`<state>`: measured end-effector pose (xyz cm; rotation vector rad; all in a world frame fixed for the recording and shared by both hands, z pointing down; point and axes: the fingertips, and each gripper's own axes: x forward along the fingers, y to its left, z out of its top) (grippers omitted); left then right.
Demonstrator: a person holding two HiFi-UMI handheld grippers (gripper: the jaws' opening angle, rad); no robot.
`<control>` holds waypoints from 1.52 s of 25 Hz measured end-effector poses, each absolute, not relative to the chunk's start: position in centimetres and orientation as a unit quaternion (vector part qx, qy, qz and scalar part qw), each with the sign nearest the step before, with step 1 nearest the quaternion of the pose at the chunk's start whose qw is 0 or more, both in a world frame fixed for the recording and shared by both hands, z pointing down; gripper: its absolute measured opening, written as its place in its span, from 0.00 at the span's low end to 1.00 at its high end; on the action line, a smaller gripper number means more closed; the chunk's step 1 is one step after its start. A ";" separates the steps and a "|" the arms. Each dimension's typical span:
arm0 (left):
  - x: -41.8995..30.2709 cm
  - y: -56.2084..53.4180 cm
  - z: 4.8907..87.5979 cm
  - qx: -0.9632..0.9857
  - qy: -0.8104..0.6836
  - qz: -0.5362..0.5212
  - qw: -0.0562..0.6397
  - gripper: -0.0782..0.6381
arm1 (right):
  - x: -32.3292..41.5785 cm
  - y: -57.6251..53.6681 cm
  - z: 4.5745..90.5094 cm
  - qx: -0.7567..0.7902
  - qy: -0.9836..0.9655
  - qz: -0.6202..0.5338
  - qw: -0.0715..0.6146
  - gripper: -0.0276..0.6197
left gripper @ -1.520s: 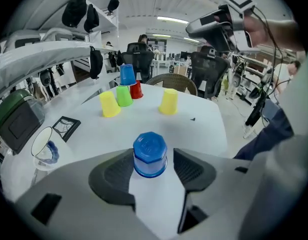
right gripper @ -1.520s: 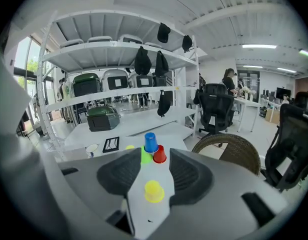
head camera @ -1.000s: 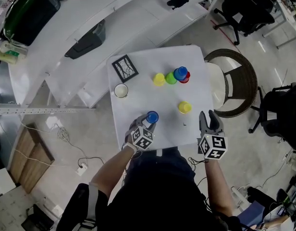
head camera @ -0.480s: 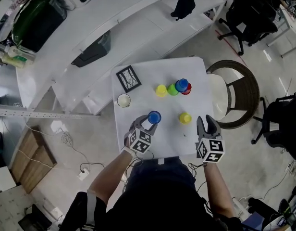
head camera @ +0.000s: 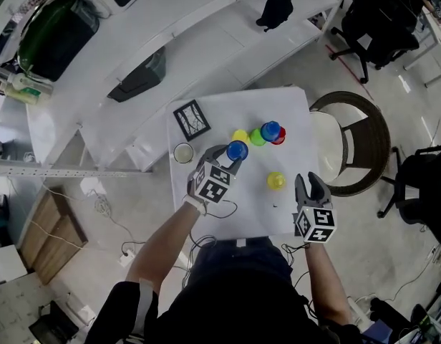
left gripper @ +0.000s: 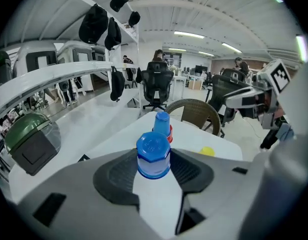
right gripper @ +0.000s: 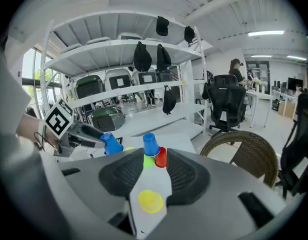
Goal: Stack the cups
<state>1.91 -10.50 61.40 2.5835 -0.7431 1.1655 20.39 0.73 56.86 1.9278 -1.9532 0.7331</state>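
- The left gripper (head camera: 230, 159) is clamped on the sides of an upturned blue cup (head camera: 237, 150), held above the table (head camera: 278, 106), likely for capping the far stack.
- That far stack looks like a second blue cup (head camera: 270, 130) covering a red cup (head camera: 279, 137).
- The right gripper (head camera: 310, 183) is half spread and empty, with the lone yellow cup (head camera: 276, 180) near it, to its left.

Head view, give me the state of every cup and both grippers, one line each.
left gripper: shut on the held blue cup
held blue cup: upside down, between the jaws
right gripper: open, empty
stacked blue cup: upside down on the red cup
green cup: upside down, standing
near yellow cup: upside down, alone
far yellow cup: partly hidden
white cup: upright
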 end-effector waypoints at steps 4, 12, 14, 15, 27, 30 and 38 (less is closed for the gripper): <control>3.7 -12.7 61.9 0.871 -0.250 0.409 0.108 0.39 | 21.8 0.7 57.6 0.674 -0.673 0.264 0.153 0.25; 6.5 -14.9 64.0 0.863 -0.244 0.431 0.104 0.39 | 23.2 0.2 58.8 0.672 -0.669 0.278 0.152 0.25; 7.2 -15.3 64.3 0.862 -0.243 0.433 0.102 0.39 | 23.6 0.1 58.9 0.672 -0.669 0.278 0.152 0.25; 7.4 -15.5 64.5 0.861 -0.242 0.435 0.101 0.39 | 23.8 0.1 59.0 0.673 -0.668 0.279 0.152 0.25; 8.5 -16.5 66.4 0.852 -0.239 0.455 0.102 0.39 | 24.5 0.1 60.3 0.670 -0.664 0.296 0.151 0.24; 8.7 -16.6 66.6 0.852 -0.242 0.452 0.103 0.39 | 24.4 -0.1 60.3 0.668 -0.665 0.297 0.150 0.24; 8.4 -15.8 66.0 0.861 -0.241 0.437 0.103 0.44 | 24.7 -0.5 60.0 0.674 -0.662 0.297 0.139 0.24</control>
